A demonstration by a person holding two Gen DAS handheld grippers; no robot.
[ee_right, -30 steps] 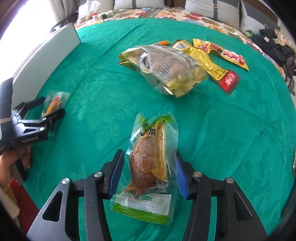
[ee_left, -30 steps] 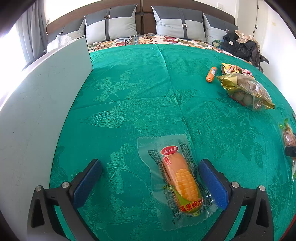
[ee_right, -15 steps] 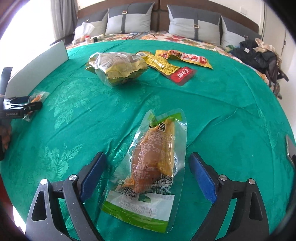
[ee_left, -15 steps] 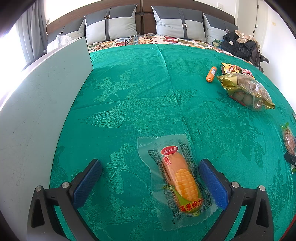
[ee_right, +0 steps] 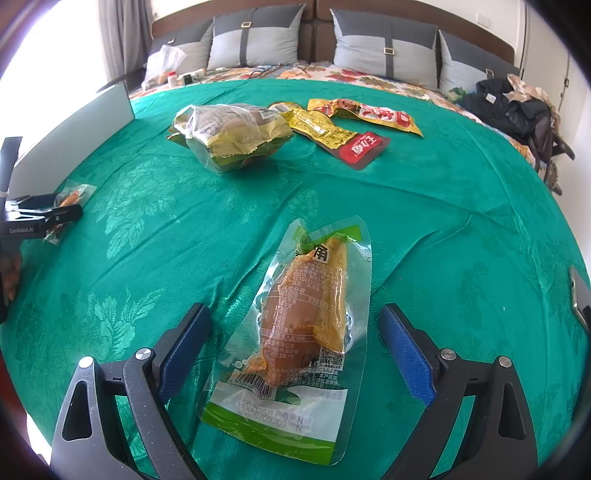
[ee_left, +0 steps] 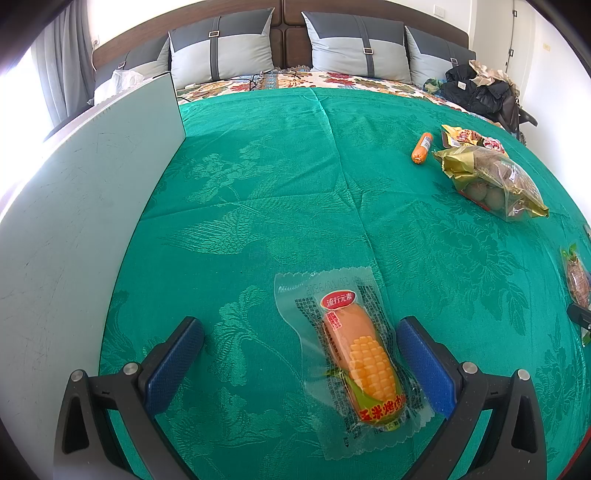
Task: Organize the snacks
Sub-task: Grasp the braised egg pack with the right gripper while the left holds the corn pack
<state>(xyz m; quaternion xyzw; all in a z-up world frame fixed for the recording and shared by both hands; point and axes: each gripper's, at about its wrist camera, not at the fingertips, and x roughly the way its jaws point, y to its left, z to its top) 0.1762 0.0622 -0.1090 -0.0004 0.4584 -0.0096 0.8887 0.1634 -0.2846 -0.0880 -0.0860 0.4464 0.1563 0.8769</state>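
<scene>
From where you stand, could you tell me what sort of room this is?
Almost certainly a bedroom. The snacks lie on a green bedspread over a wide bed, grey pillows lean against a padded headboard, and a curtain hangs at the bright window to the left.

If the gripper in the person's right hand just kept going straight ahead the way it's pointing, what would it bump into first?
Probably the green-edged snack pouch, which already lies between the open right gripper fingers. Beyond it there is bare green bedspread, then the bagged snacks farther up, slightly left. Depth is hard to judge here.
</scene>
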